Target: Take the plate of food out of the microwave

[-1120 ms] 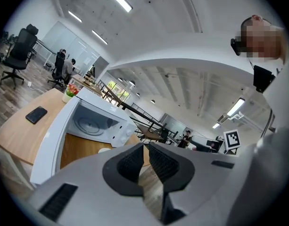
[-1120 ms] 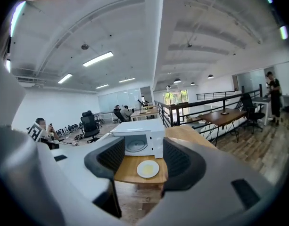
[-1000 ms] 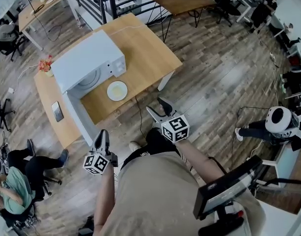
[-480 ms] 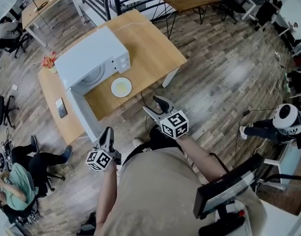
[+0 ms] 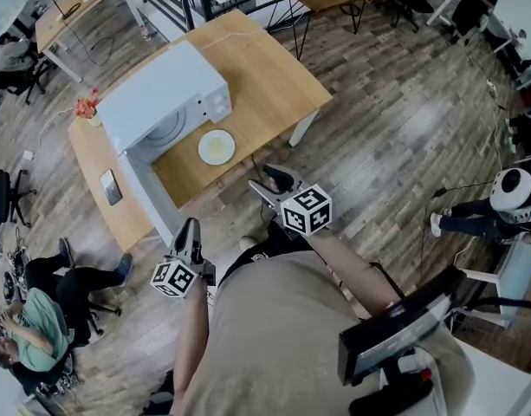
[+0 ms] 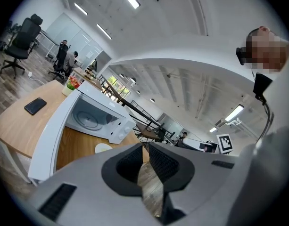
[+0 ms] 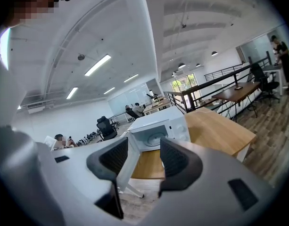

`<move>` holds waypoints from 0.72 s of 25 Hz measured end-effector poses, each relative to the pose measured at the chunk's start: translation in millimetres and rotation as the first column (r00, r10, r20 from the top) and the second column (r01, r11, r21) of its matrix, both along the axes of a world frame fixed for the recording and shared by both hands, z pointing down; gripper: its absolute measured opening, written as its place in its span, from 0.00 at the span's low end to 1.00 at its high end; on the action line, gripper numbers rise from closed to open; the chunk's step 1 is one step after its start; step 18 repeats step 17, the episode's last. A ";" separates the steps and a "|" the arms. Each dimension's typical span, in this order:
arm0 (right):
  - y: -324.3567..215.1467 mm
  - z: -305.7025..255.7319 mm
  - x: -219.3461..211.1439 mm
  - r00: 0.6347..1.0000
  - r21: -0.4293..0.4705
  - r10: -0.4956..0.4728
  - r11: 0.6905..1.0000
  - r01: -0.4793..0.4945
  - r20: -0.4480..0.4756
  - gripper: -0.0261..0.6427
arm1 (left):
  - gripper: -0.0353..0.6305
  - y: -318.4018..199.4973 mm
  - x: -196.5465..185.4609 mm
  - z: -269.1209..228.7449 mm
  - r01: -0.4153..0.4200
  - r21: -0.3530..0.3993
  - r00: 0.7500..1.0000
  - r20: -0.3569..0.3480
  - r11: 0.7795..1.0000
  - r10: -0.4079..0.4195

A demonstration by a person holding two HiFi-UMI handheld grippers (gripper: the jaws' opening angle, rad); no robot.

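Plate [image 5: 216,146] lies on table [image 5: 265,85] before microwave [image 5: 165,102], plainest overhead.

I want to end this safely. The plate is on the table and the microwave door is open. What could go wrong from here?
1. The open door juts past the table edge, close to the left gripper; a swing there might strike it.
2. The plate lies on the table outside the microwave, not far from the front edge; a bump could slide it off.
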State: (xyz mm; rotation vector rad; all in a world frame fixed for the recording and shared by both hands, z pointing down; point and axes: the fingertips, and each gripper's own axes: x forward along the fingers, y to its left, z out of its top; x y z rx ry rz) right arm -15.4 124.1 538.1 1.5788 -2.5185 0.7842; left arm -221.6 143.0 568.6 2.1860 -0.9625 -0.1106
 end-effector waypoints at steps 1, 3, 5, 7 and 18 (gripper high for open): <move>0.6 -1.3 -6.0 1.000 -0.001 -0.011 1.000 0.011 0.009 0.37 | 0.09 0.1 -0.3 -2.4 0.001 -0.002 1.000 -0.014 1.000 -0.001; 1.9 -3.2 -21.2 0.999 -0.008 -0.039 0.999 0.039 0.035 0.37 | 0.09 -0.5 0.4 -10.5 -0.002 -0.001 0.998 -0.057 1.000 0.002; 2.1 -6.2 -40.2 0.994 -0.015 -0.077 0.997 0.078 0.075 0.37 | 0.09 -2.7 3.1 -23.4 -0.011 0.012 0.994 -0.110 1.000 0.012; 2.2 -11.7 -62.6 0.985 -0.016 -0.128 0.991 0.131 0.119 0.37 | 0.09 -5.1 7.7 -40.3 -0.027 0.037 0.985 -0.171 0.999 0.033; -1.7 -49.4 -162.5 0.858 0.038 -0.381 0.919 0.393 0.344 0.37 | 0.39 -11.9 29.7 -116.6 -0.057 0.147 0.806 -0.577 0.987 0.133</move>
